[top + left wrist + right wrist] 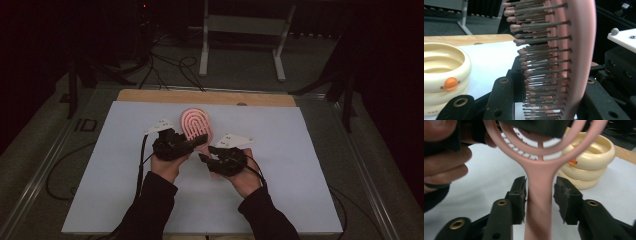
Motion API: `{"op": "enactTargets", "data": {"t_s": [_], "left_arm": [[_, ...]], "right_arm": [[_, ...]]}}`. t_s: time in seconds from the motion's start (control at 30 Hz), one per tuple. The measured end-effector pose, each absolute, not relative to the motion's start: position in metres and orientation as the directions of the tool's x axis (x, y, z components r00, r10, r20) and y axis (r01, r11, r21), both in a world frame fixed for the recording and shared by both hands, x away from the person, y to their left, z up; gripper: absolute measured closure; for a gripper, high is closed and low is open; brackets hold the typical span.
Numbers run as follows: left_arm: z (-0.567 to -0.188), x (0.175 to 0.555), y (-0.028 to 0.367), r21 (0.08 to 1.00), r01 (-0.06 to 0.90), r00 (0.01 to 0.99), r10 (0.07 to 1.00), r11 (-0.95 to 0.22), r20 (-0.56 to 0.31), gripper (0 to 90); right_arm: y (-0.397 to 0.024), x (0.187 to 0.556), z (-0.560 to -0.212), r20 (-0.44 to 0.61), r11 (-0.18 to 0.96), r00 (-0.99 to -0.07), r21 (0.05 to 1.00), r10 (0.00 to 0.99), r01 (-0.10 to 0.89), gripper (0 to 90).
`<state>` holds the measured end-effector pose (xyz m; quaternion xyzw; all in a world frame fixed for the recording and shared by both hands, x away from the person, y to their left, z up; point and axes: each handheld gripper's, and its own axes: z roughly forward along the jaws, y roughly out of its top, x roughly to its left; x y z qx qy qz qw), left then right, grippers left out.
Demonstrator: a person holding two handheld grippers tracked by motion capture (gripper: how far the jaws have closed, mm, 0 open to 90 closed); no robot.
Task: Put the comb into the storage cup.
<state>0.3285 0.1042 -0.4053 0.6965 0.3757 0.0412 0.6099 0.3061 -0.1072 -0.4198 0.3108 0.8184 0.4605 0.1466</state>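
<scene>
Behind the brush (539, 182) sits a cream bowl (589, 157); L gripper (544, 100) clamps brush head, R gripper (539, 200) open round handle.

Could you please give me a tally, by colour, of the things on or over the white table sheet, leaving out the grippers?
Pink: 1, the pink plastic hairbrush with brown bristles
Cream: 1, the cream ringed plastic container with an orange button
Total: 2

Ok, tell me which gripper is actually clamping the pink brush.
The left gripper: its jaws clamp the head of the pink brush. The right gripper only straddles the handle, a gap showing.
</scene>
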Motion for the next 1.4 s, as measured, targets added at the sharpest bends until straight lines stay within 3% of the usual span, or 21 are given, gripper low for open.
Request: {"op": "enactTargets", "data": {"t_s": [0.23,0.73,0.77,1.4], "left_arm": [[-0.403,0.333,0.111,0.887,0.46,0.7,0.596,0.045,-0.393,64.9],[-0.389,0.342,0.121,0.908,0.414,0.689,0.633,0.055,-0.353,64.9],[-0.383,0.345,0.124,0.916,0.397,0.688,0.644,0.052,-0.335,64.9],[-0.363,0.358,0.13,0.94,0.34,0.675,0.689,0.026,-0.263,64.9]], "right_arm": [[-0.112,0.303,-0.421,-0.004,0.414,-0.755,0.838,0.656,0.356,42.7],[-0.137,0.296,-0.433,0.016,0.373,-0.712,0.844,0.702,0.387,22.7],[-0.143,0.294,-0.436,0.011,0.367,-0.696,0.843,0.718,0.393,17.2],[-0.186,0.27,-0.466,0.015,0.32,-0.63,0.852,0.777,0.415,9.1]]}}
